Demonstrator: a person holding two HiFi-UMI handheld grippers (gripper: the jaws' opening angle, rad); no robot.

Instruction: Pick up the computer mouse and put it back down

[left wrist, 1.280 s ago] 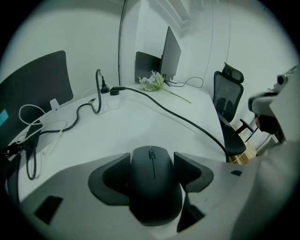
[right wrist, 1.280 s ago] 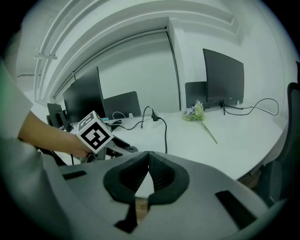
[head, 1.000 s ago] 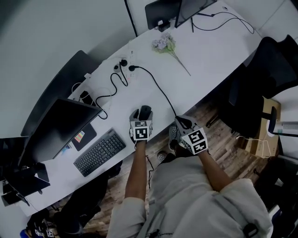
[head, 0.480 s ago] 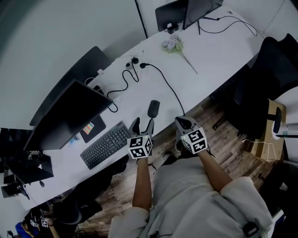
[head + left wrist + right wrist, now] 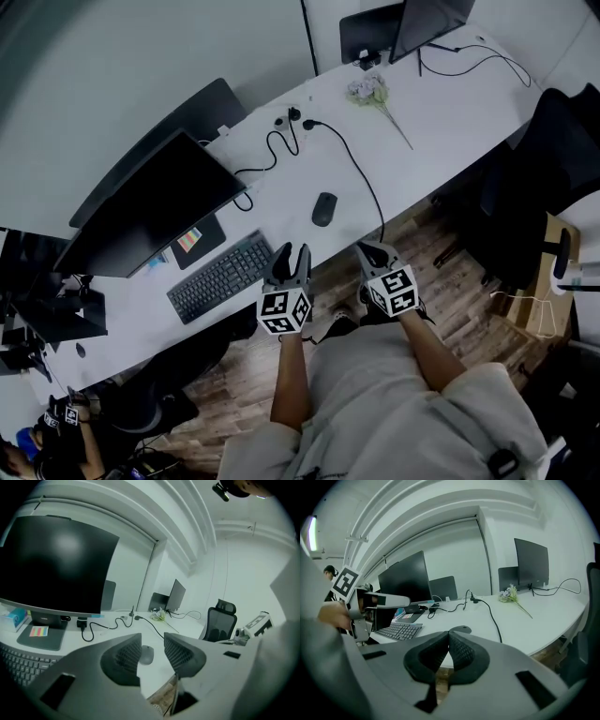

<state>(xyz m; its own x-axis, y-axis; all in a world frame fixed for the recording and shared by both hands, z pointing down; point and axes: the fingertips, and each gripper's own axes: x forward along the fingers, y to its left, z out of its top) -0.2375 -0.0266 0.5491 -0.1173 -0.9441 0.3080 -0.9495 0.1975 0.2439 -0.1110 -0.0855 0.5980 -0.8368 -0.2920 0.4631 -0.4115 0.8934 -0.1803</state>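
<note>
Computer mouse (image 5: 323,208) flat on white desk (image 5: 448,105)

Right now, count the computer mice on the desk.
1. The computer mouse lies on the white desk, between the keyboard and the long black cable. Another could hide behind the big monitor.

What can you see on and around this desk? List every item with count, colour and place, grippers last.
Desk: one, white, running diagonally.
Mouse: one, dark, near the desk's front edge, untouched.
Keyboard: one, black, left of the mouse.
Monitor: one, black, behind the keyboard.
Flowers: one sprig, pale, far end.
Cable: one, black, crossing the desk.
Chair: one, black, right of the desk.
Left gripper: grey, off the front edge, jaws apart, just been closing, nothing between.
Right gripper: grey, beside it, shut, empty.
</note>
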